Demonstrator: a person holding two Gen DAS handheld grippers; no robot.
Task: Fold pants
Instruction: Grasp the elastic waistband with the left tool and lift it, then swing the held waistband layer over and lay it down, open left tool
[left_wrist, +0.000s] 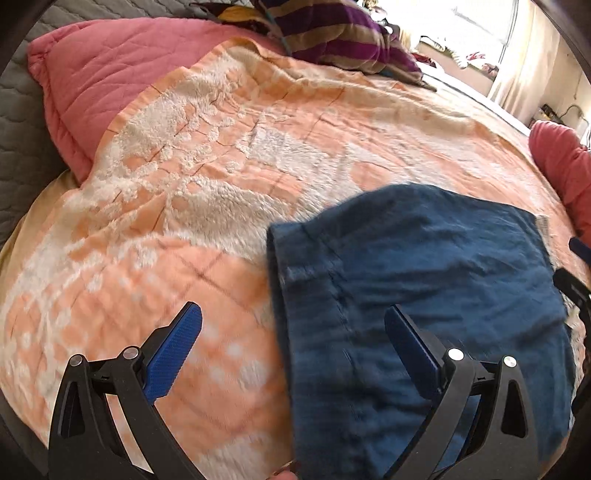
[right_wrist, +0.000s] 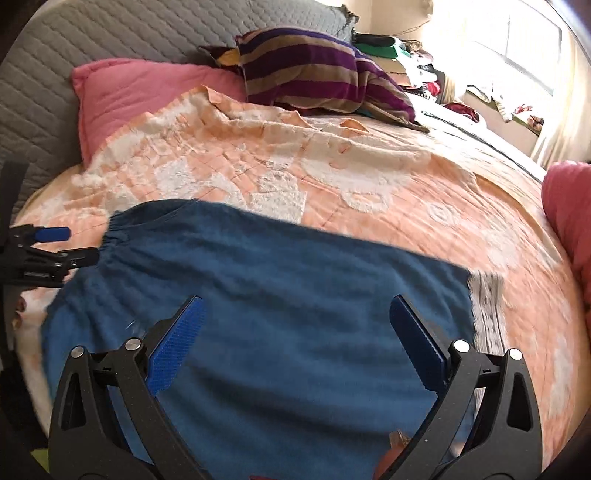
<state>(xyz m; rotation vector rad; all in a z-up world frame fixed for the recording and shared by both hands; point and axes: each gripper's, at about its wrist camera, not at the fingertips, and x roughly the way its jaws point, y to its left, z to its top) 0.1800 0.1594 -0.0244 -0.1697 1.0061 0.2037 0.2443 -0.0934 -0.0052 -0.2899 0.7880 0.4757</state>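
Note:
The blue pants (right_wrist: 280, 295) lie folded flat on the orange and white blanket (right_wrist: 332, 177); the elastic waistband is at their left end in the right wrist view. In the left wrist view the pants (left_wrist: 424, 288) fill the lower right. My left gripper (left_wrist: 293, 314) is open and empty, its left finger over the blanket, its right finger over the pants' edge. It also shows in the right wrist view (right_wrist: 55, 243) beside the waistband. My right gripper (right_wrist: 295, 306) is open and empty above the middle of the pants.
A pink pillow (right_wrist: 140, 96) and a purple striped blanket (right_wrist: 314, 70) lie at the head of the bed by the grey quilted headboard (right_wrist: 110, 37). Another pink cushion (right_wrist: 569, 214) sits at the right. Clothes pile near the bright window (right_wrist: 532, 51).

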